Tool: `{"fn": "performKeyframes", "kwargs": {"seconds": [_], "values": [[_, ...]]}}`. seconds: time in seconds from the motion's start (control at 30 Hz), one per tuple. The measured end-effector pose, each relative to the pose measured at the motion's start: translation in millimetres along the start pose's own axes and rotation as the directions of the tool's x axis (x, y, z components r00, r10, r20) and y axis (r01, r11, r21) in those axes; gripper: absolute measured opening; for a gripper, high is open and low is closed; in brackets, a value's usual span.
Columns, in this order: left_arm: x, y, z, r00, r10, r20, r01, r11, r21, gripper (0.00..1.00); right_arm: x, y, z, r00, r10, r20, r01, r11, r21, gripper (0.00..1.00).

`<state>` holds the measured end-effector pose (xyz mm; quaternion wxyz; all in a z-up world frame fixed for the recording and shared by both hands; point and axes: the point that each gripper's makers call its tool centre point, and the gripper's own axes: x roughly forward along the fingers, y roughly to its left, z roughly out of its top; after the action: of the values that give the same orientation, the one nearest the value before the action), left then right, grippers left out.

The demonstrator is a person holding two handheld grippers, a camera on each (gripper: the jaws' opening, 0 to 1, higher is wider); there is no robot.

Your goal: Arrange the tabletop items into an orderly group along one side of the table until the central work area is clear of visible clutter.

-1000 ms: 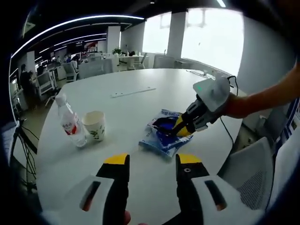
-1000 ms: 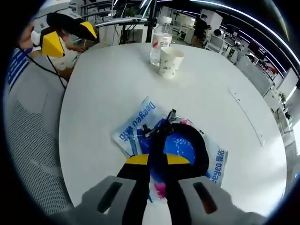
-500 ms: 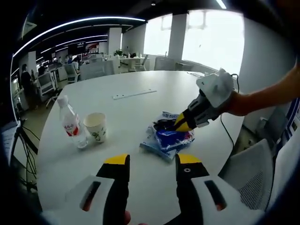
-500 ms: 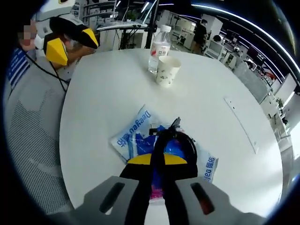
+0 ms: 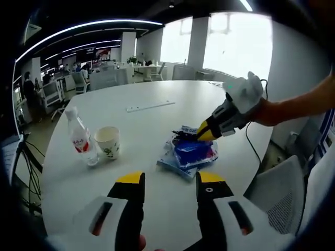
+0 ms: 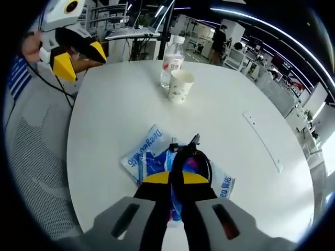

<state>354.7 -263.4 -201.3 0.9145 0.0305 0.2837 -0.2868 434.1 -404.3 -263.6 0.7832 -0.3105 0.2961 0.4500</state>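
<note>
Right gripper view shows the right tongs (image 6: 176, 175) pinched tight on a blue plastic packet (image 6: 157, 157) mid-counter (image 6: 230, 110); left tongs (image 5: 170, 180) hang open and empty; a good carry likely means lifting the packet clear, then setting it beside the water bottle (image 5: 78, 137) and paper cup (image 5: 108, 142)

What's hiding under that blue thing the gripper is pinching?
Under the blue packet held by the right gripper lies a flat white-and-blue wipes pack on the white table. The part of the pack directly beneath is covered, so anything else there stays hidden.
</note>
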Motion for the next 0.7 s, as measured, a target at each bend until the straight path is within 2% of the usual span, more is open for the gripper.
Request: {"fn": "performKeyframes", "kwargs": {"seconds": [0.17, 0.47, 0.7], "values": [[1.2, 0.1, 0.5, 1.000, -0.010, 0.001, 0.010, 1.000, 0.002, 0.38, -6.6, -5.1, 4.5, 0.999, -0.021, 0.036, 0.021, 1.000, 0.021, 0.03], [3.6, 1.4, 5.2, 1.000, -0.025, 0.010, 0.025, 1.000, 0.009, 0.38, -20.9, -19.0, 2.9, 0.997, -0.073, 0.039, 0.072, 0.997, 0.026, 0.02], [9.7, -3.8, 5.6, 0.999, -0.051, 0.001, 0.051, 0.998, 0.022, 0.38, -34.3, -26.3, -5.2, 0.992, -0.118, 0.043, 0.115, 0.992, 0.050, 0.02]]}}
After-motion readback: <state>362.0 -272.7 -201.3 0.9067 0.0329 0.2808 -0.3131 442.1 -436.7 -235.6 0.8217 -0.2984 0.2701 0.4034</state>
